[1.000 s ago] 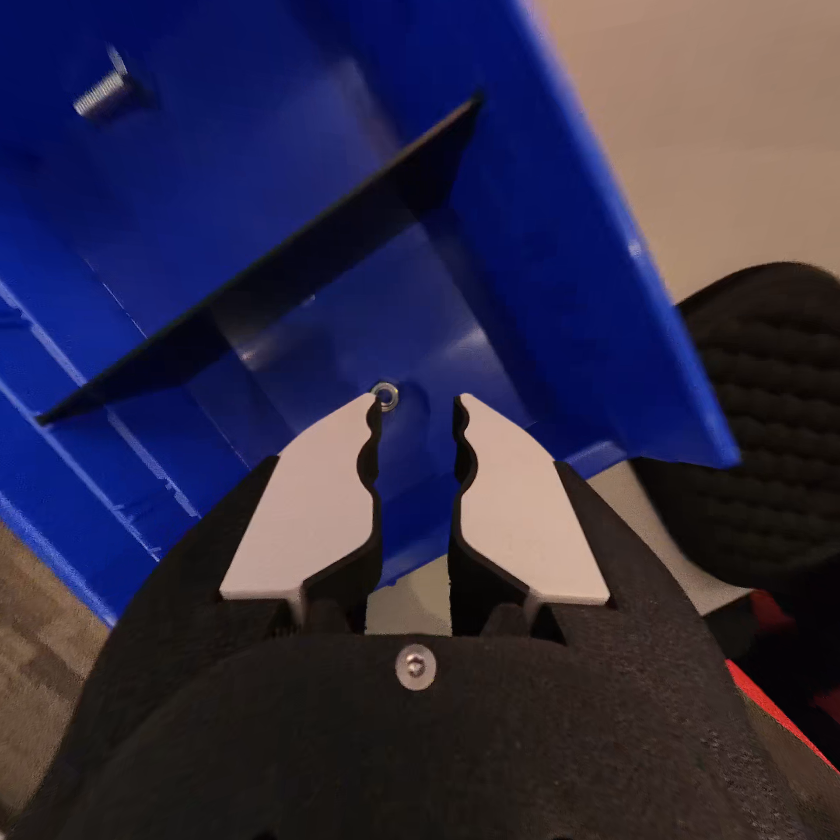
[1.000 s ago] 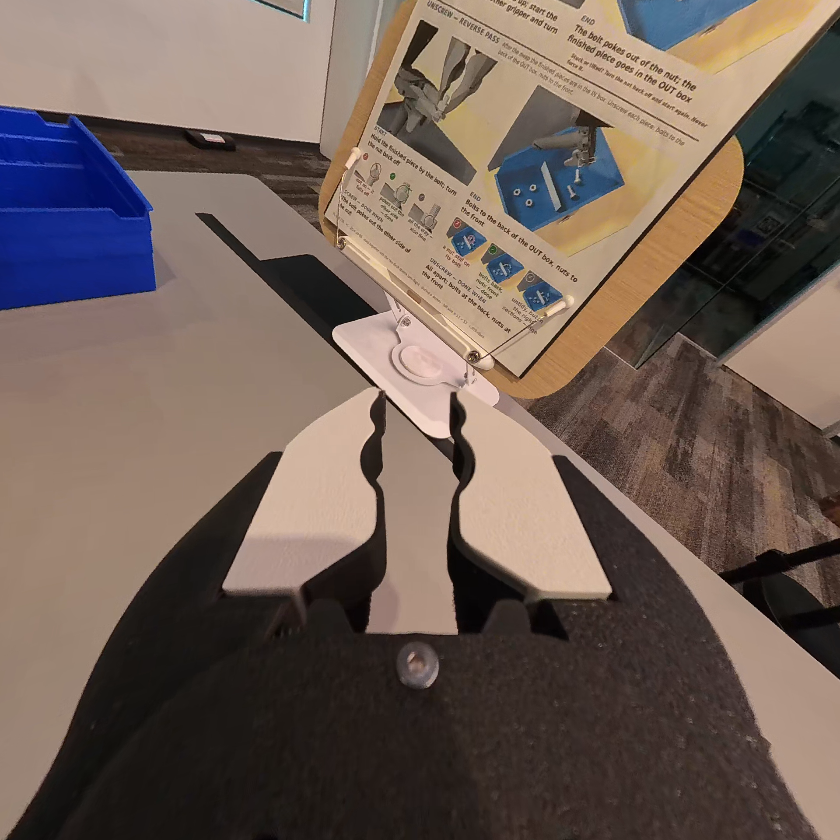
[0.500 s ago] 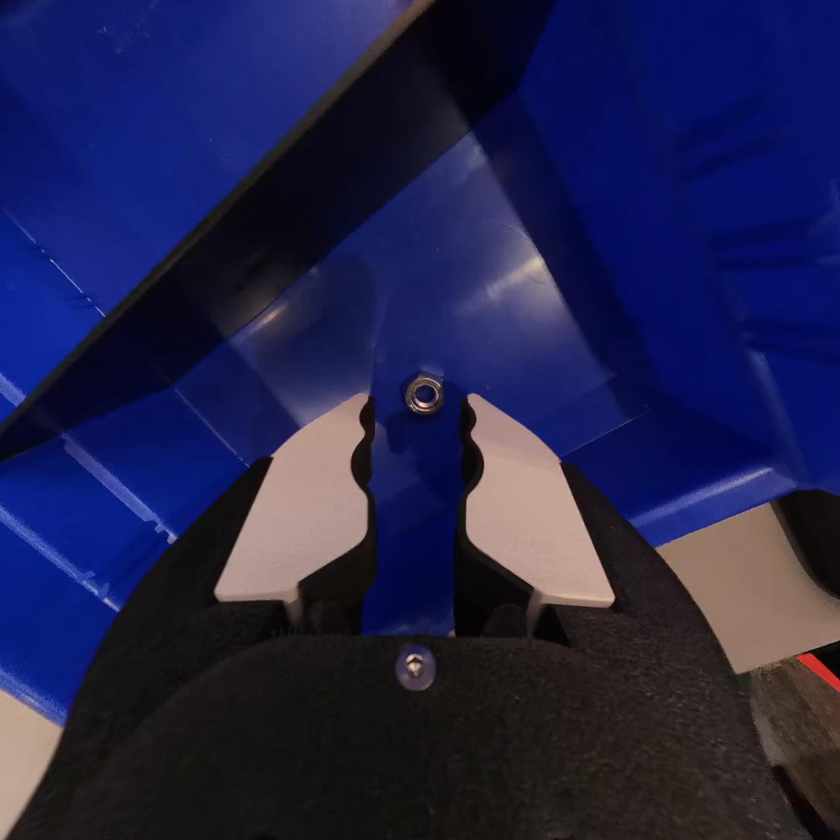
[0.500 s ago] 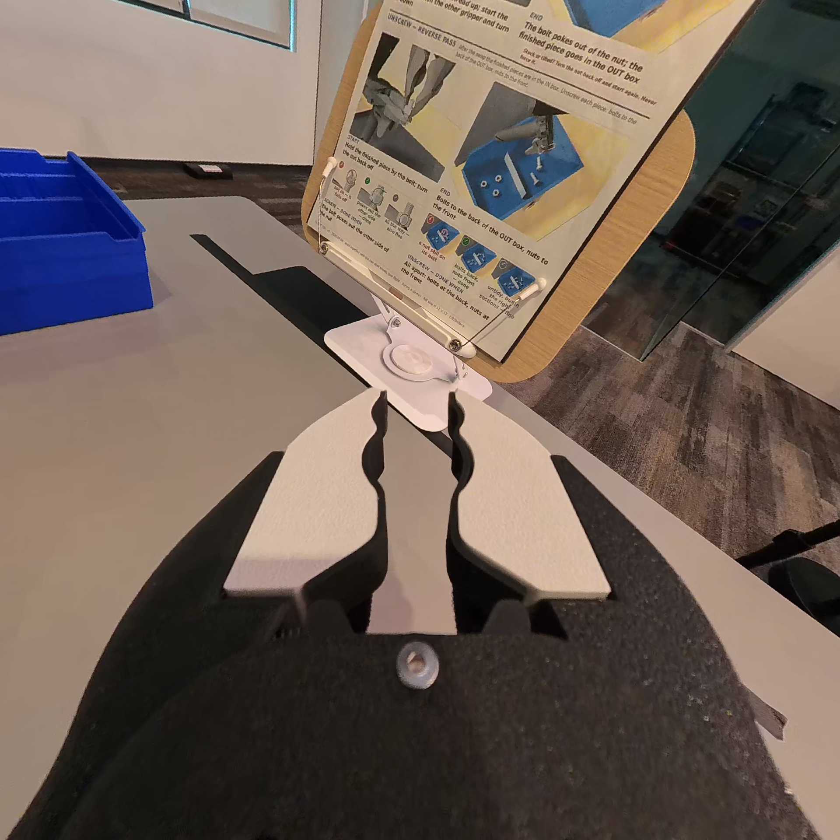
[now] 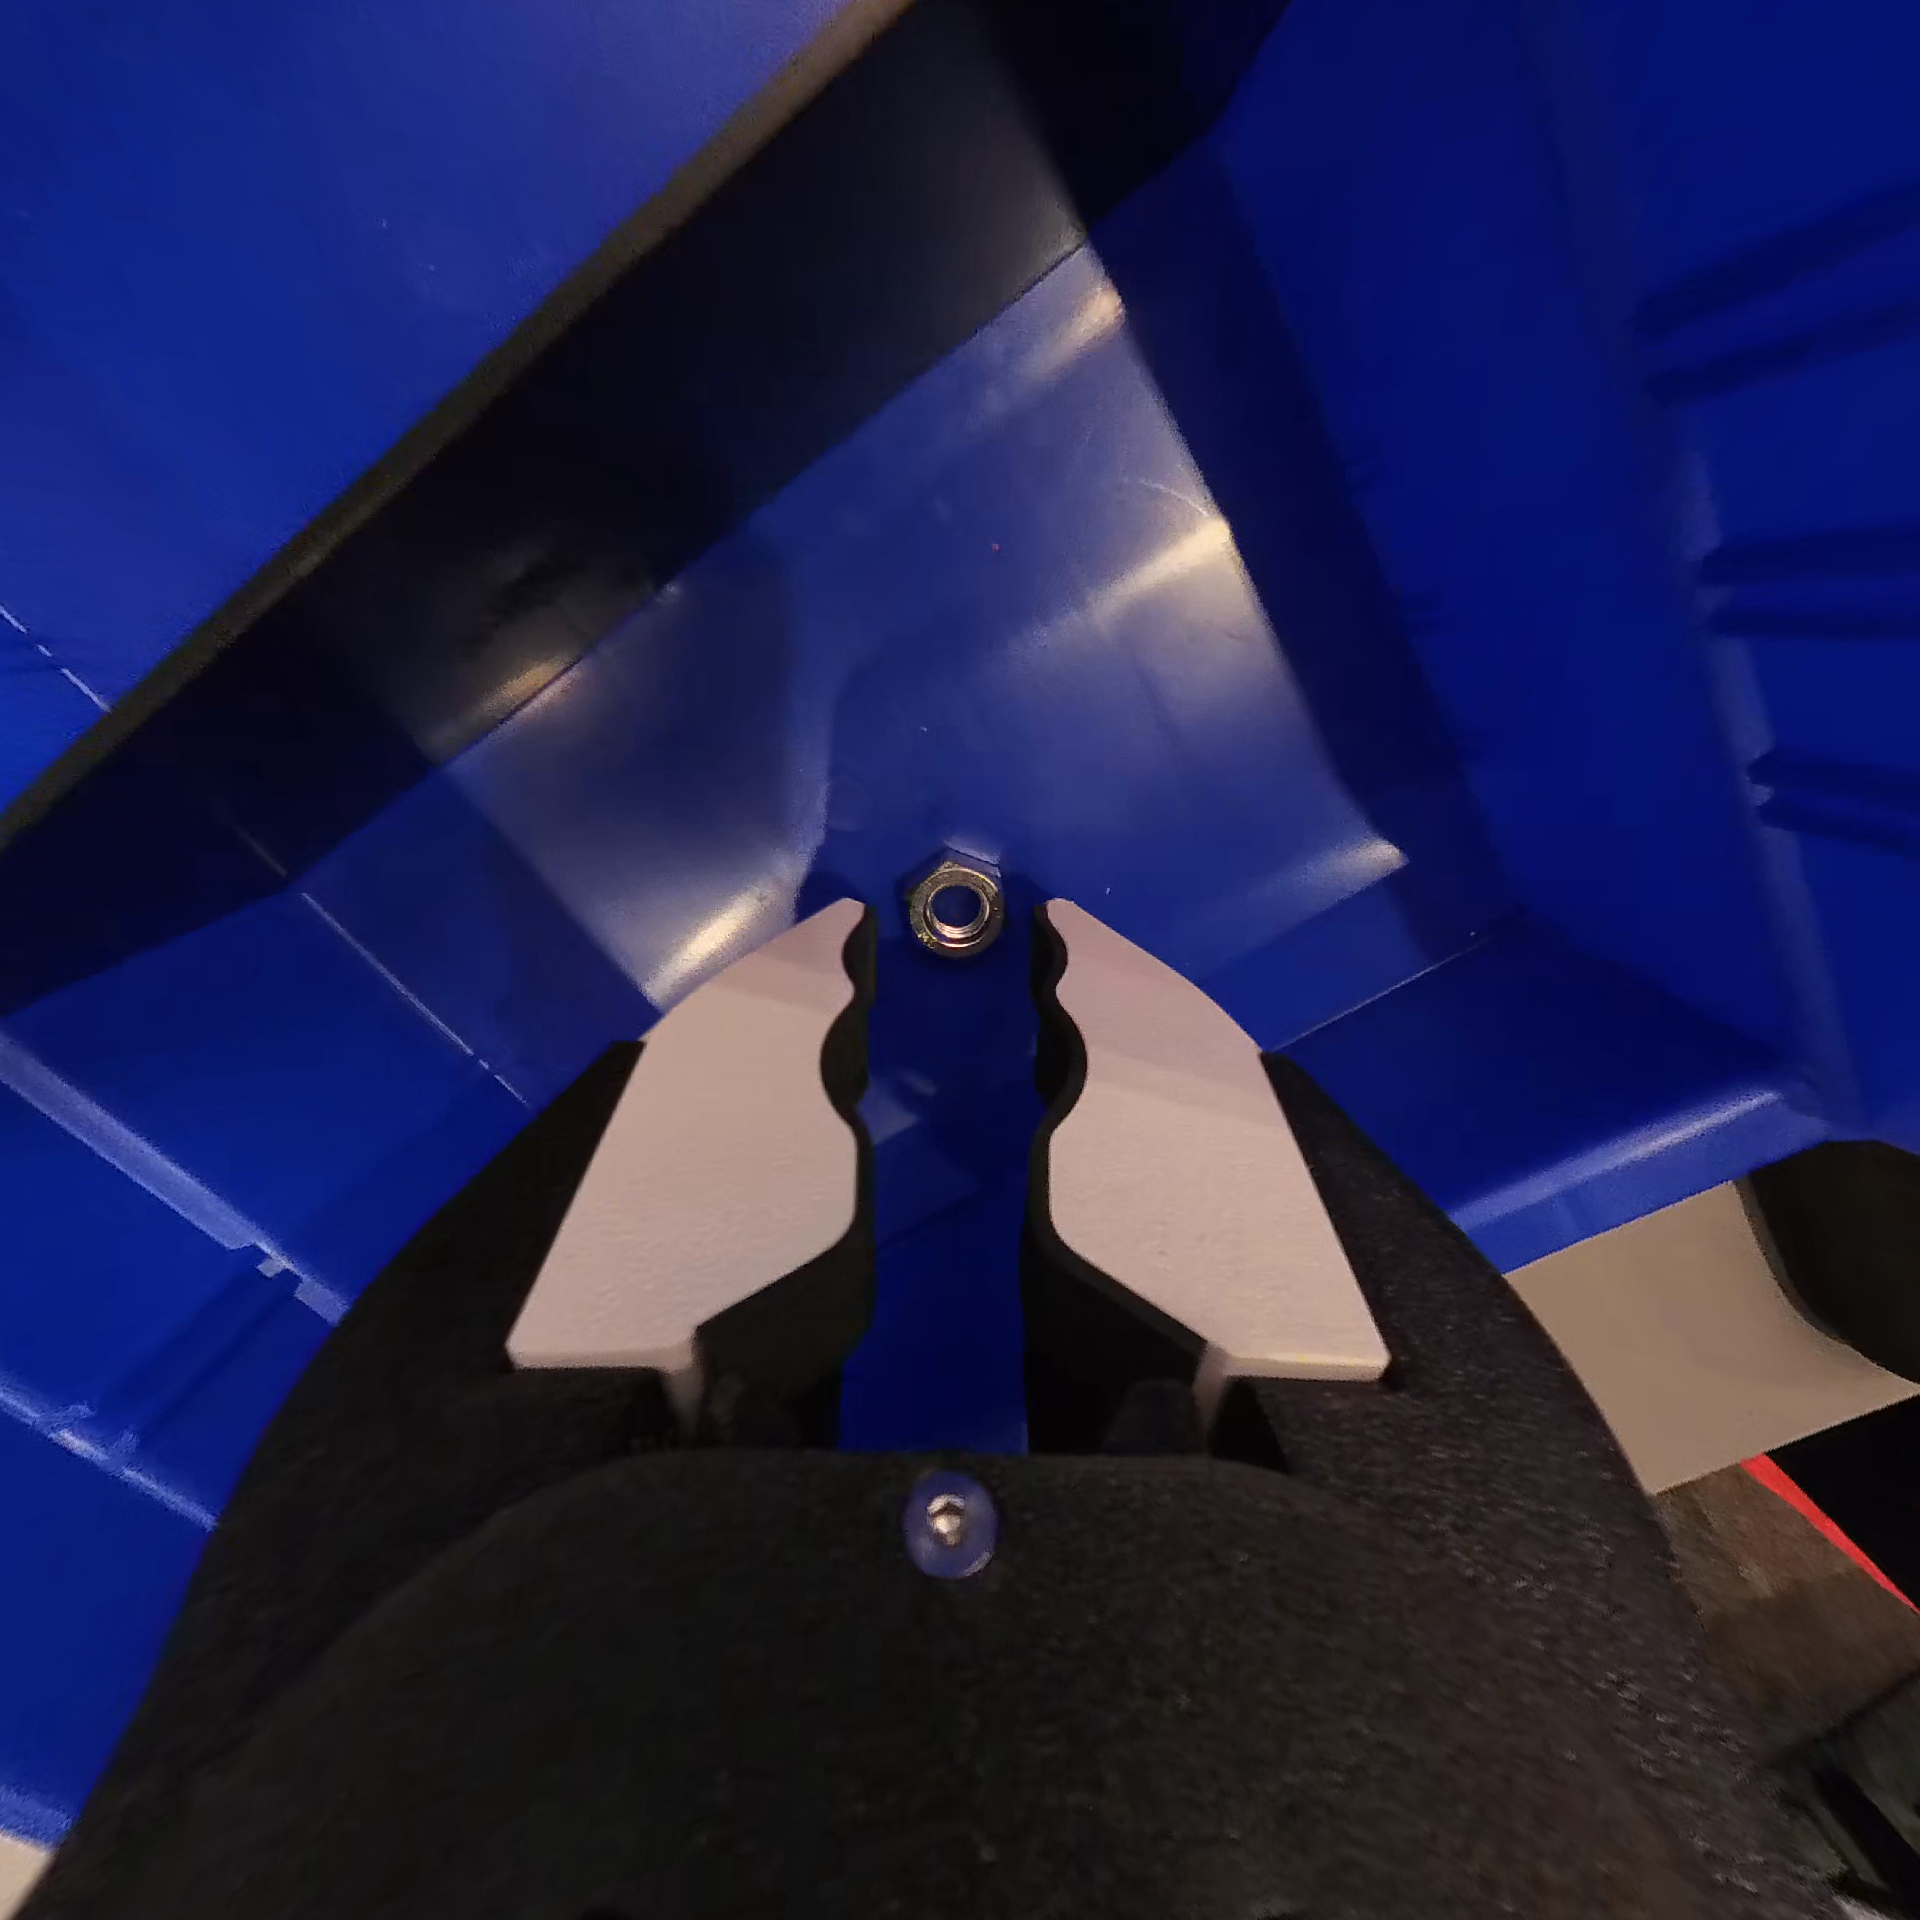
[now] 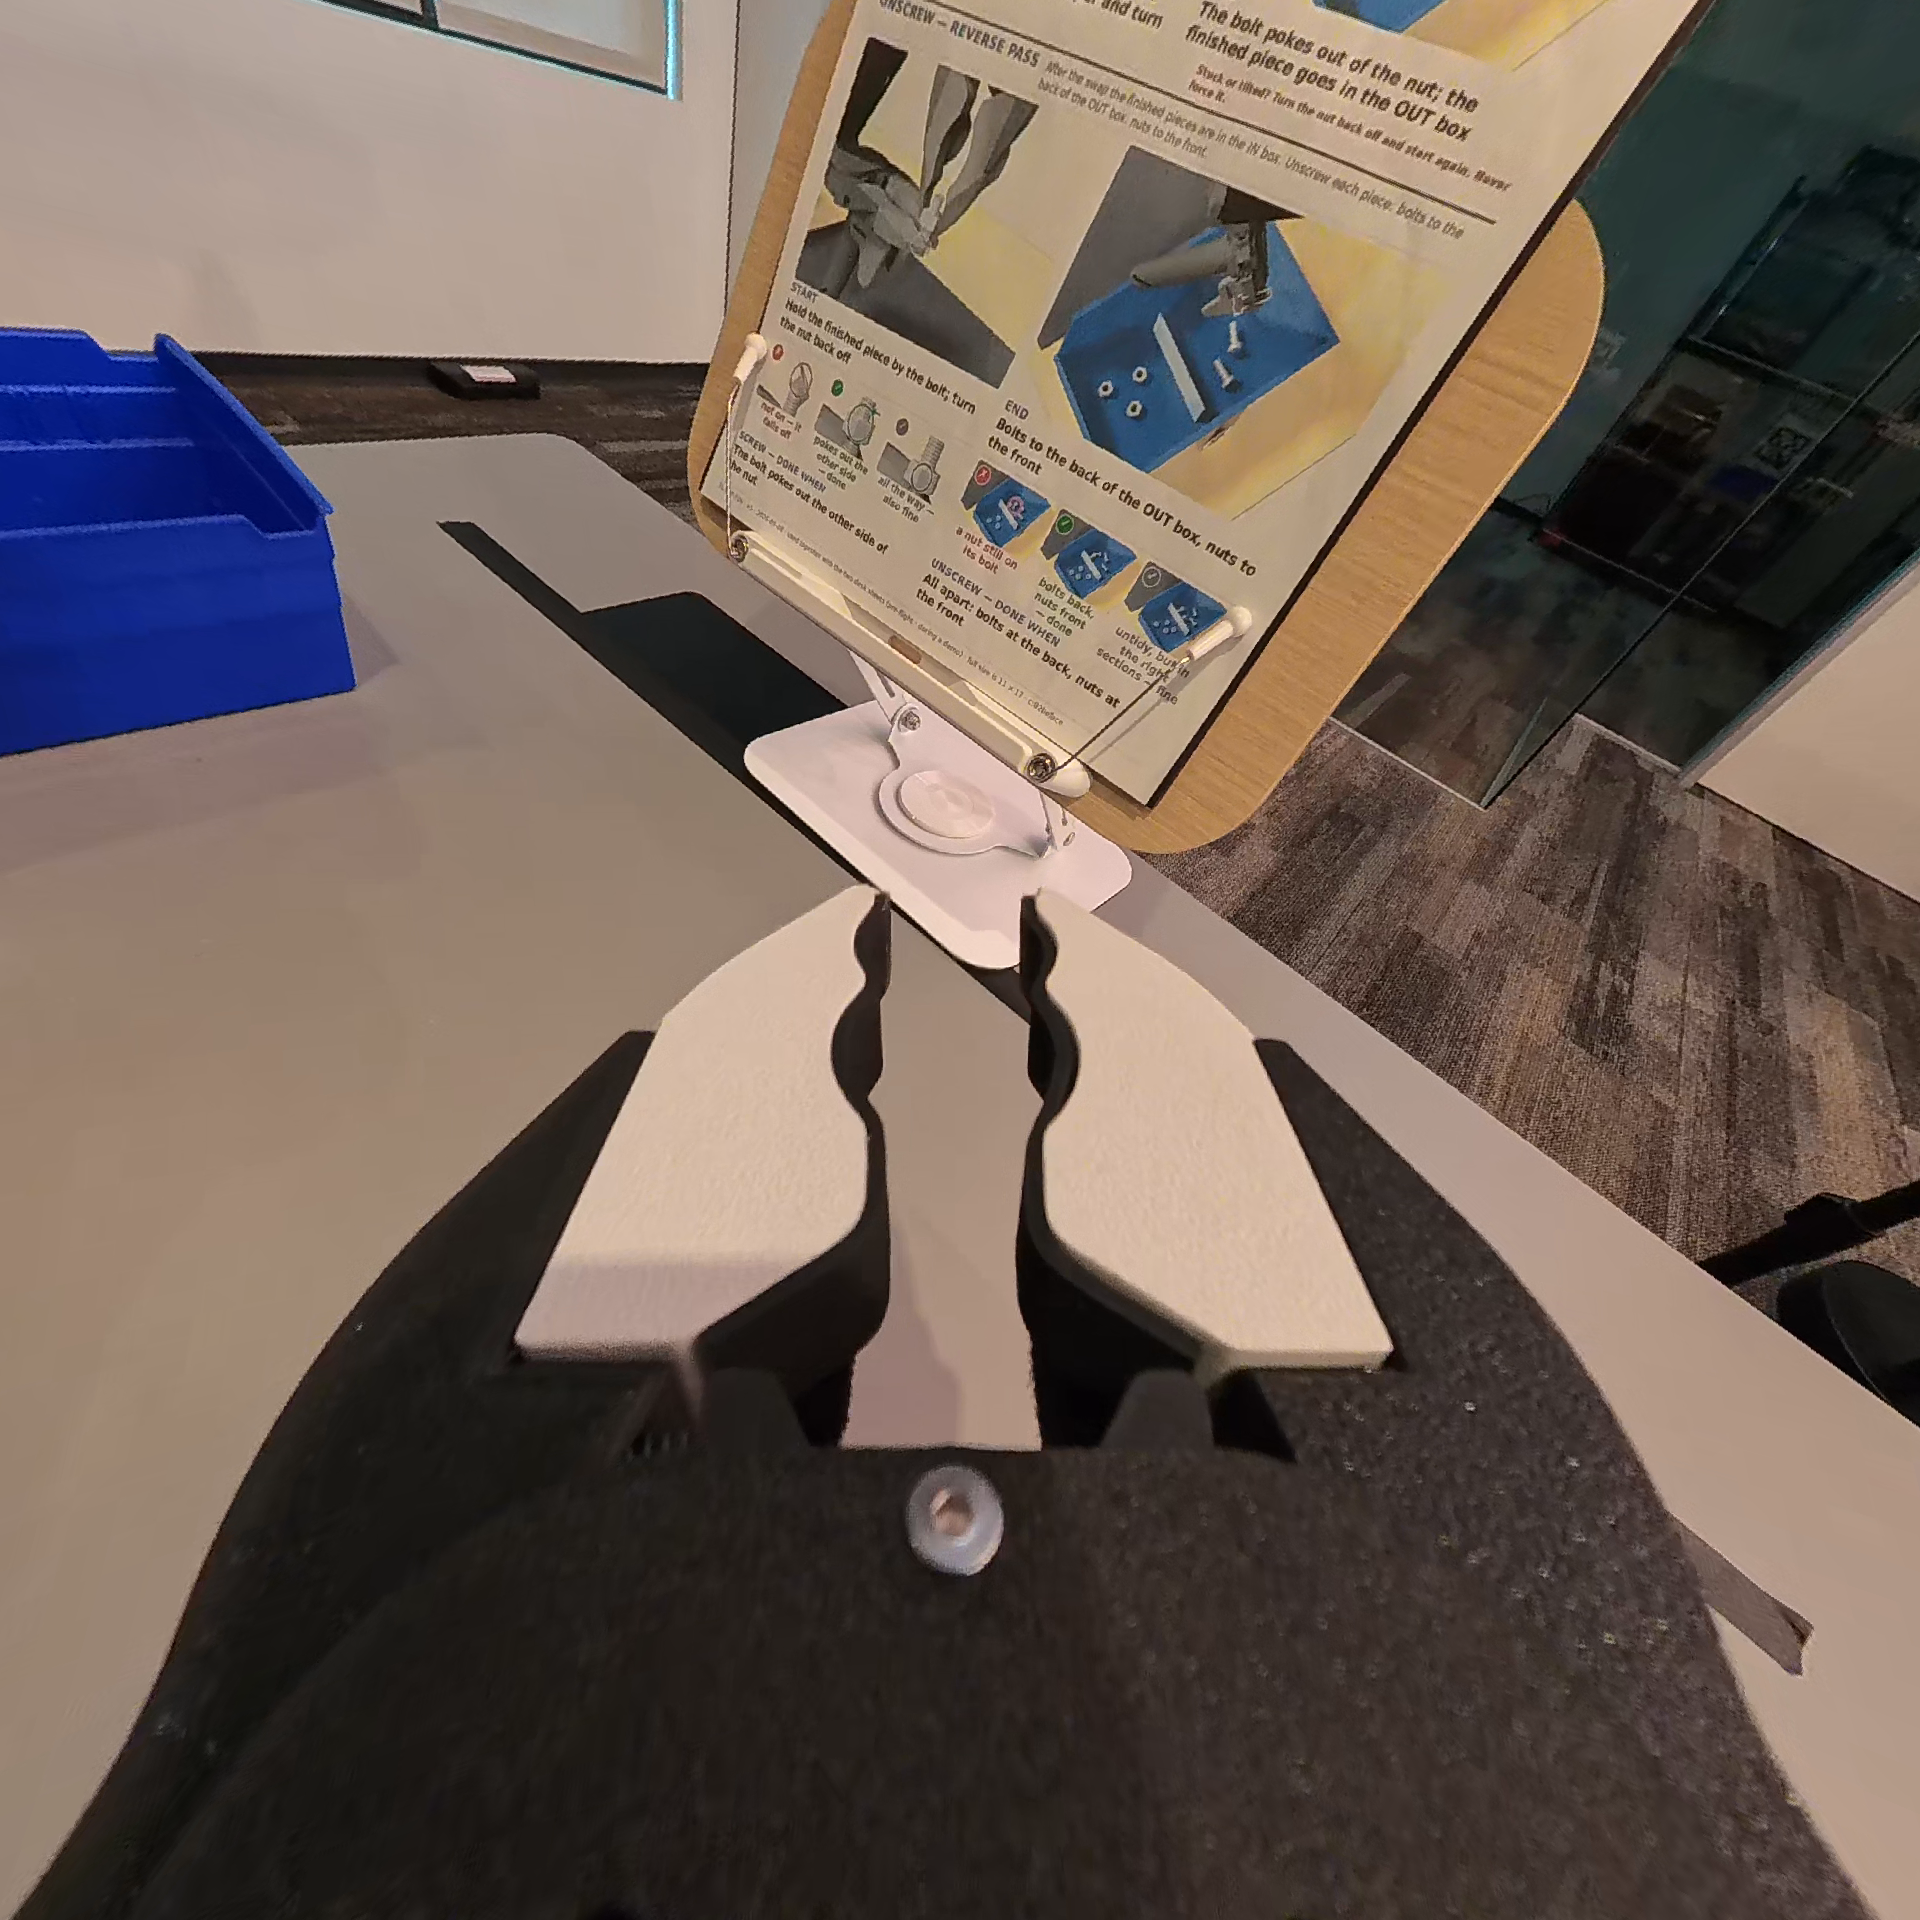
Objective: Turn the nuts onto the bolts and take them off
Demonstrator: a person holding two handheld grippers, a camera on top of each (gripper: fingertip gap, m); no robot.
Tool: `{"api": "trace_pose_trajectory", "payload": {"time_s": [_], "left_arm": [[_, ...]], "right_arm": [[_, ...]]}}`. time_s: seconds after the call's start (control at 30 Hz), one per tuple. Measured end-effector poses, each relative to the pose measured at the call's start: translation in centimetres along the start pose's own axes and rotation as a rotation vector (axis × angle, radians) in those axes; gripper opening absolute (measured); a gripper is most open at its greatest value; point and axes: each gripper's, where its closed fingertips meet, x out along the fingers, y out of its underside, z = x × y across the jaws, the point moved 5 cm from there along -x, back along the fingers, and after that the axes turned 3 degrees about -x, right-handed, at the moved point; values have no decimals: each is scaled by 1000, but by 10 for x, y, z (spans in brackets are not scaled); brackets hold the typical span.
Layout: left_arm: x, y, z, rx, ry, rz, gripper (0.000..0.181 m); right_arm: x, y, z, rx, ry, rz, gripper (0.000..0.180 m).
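Hovering spread inside blue bin (image 5: 1558, 520), left gripper (image 5: 954, 914) flanking nut (image 5: 953, 914); right gripper (image 6: 954, 909) gaping above table (image 6: 312, 1039).

A single small silver nut (image 5: 954, 914) lies flat on the floor of a blue bin (image 5: 1039, 644), just above the middle of the left wrist picture. It is six-sided and shiny, with its threaded hole facing up toward the camera. It sits alone in the bin's section on the near side of a dark divider (image 5: 582, 488) that runs slantwise across the upper left. No bolt shows in either picture
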Motion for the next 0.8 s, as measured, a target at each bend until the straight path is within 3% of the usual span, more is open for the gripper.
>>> {"api": "trace_pose_trajectory", "payload": {"time_s": [0.8], "left_arm": [[-5,-1,-2,34,-31,-5,18]], "right_arm": [[-1,15,-9,43,-13,19,21]]}}
